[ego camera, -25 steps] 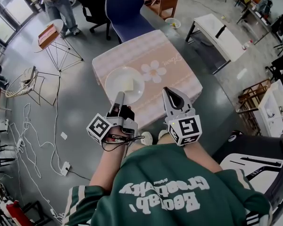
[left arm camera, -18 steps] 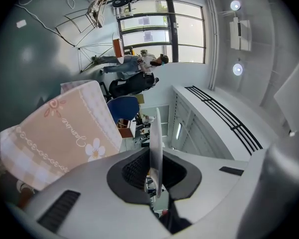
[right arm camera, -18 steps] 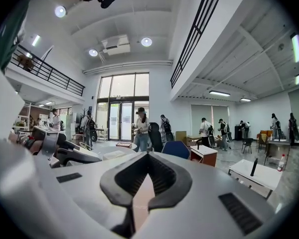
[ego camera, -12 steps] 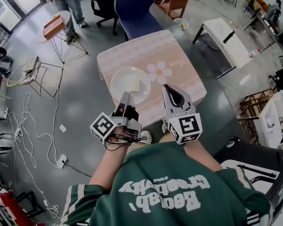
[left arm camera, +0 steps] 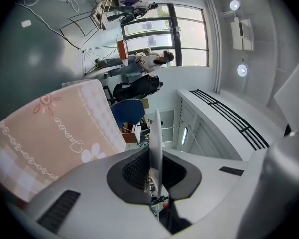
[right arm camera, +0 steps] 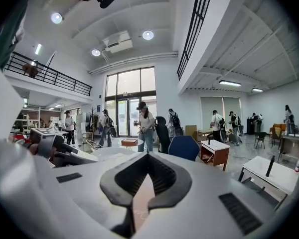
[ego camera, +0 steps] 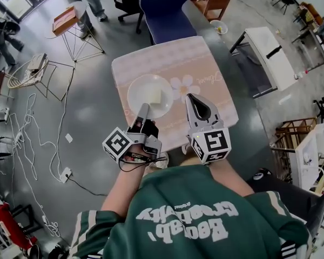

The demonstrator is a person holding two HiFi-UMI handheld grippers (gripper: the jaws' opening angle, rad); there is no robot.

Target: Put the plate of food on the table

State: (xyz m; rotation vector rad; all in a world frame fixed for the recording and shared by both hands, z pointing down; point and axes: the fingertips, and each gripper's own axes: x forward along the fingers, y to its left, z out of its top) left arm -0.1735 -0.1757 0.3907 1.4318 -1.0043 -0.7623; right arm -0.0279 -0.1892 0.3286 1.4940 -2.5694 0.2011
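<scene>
One plate [ego camera: 144, 89] in left gripper [ego camera: 143, 110], one table [ego camera: 205, 69], right gripper [ego camera: 193, 98] closed

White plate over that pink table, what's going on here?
A person works two hand-held grippers. The left claw is clamped on the near rim of the round white plate, which carries a pale wedge of food, and holds it over the table with the pink flowered cloth. The right claw is shut and empty beside it. Whether the plate has touched down isn't clear.
</scene>
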